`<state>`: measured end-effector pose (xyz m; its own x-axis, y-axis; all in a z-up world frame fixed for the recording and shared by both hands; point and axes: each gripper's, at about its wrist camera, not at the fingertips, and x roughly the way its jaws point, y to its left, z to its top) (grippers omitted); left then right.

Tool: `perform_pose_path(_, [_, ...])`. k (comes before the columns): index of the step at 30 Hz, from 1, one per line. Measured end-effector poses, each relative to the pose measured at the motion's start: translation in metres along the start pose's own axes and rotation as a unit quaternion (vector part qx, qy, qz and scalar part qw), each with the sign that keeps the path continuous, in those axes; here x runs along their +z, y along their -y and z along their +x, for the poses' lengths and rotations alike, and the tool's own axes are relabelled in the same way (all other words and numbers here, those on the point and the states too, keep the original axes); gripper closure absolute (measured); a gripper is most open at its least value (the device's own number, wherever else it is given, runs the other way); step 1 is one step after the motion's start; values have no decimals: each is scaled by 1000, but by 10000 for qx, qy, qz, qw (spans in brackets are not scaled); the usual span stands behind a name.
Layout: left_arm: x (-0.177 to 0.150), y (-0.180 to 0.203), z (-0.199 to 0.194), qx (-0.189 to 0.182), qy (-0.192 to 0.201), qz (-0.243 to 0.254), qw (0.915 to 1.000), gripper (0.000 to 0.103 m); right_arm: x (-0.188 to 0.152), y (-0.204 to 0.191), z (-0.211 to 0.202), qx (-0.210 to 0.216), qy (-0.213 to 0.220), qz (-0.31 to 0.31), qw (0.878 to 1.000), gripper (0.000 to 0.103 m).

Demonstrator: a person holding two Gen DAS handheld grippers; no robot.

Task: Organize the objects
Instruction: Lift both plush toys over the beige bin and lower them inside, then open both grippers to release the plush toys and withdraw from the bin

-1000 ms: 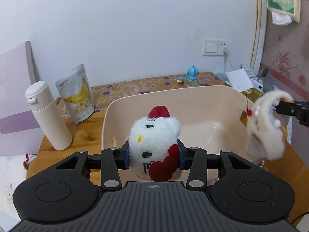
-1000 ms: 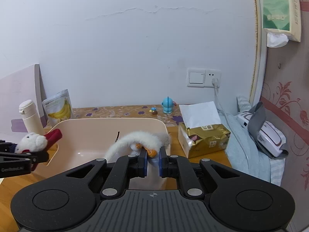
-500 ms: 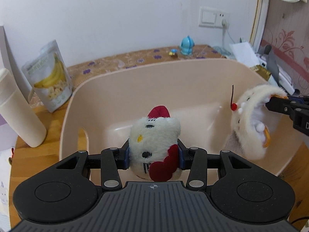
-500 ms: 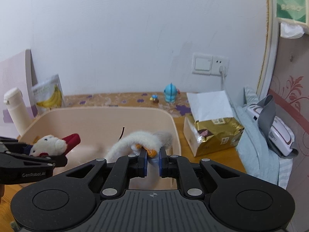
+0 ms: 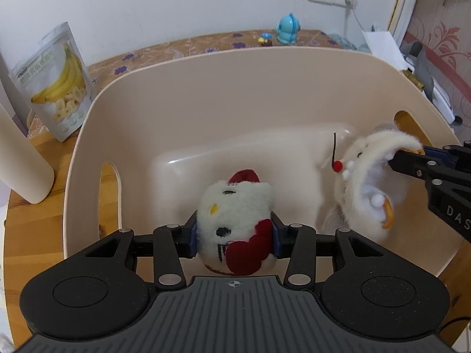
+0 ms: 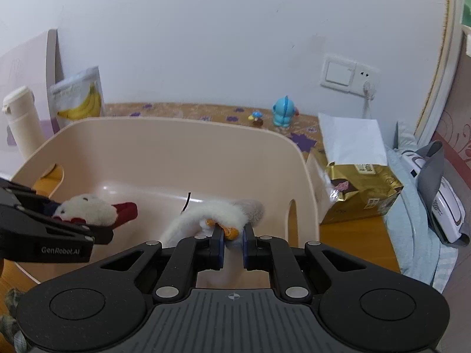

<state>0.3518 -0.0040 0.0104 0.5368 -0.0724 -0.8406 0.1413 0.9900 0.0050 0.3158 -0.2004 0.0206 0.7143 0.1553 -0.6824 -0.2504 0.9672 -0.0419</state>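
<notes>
Toys hang inside the bin, above its floor. Left gripper clamps the cat plush upright; right gripper is closed on the fluffy toy, which hangs to the right of the cat.

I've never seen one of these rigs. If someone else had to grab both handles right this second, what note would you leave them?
Left gripper: shut on the white plush cat with red bow, held over the beige tub.
Right gripper: shut on the white fluffy plush, also inside the tub's rim.
Done: both toys carried to the tub.
Left: lower and release both. The banana chip bag and cream bottle stand outside the tub.
</notes>
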Motion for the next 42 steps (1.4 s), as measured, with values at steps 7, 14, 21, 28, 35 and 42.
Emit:
perform_pose_path(7, [1, -1, 0, -62, -76, -115, 9999, 39, -1, -3, 9, 73, -195, -114, 9997, 88])
perform_pose_path(14, [0, 8, -4, 166, 15, -12, 9999, 26, -3, -3, 4, 175, -161, -87, 9997, 67])
perform_pose_path(21, [2, 10, -22, 286, 225, -3, 9993, 25, -2, -5, -18, 97, 246, -134, 9996, 19])
perform_pose_path(28, [0, 7, -50, 292, 513, -151, 9981, 23, -2, 10, -43, 8, 456, 73, 9989, 15])
perform_pose_path(35, [-12, 7, -85, 373, 847, -170, 9956, 22, -9, 17, -70, -49, 639, 166, 9978, 7])
perform_pose_path(42, [-30, 11, -116, 456, 1079, -91, 9931, 21, -20, 20, -94, -93, 760, 236, 9968, 3])
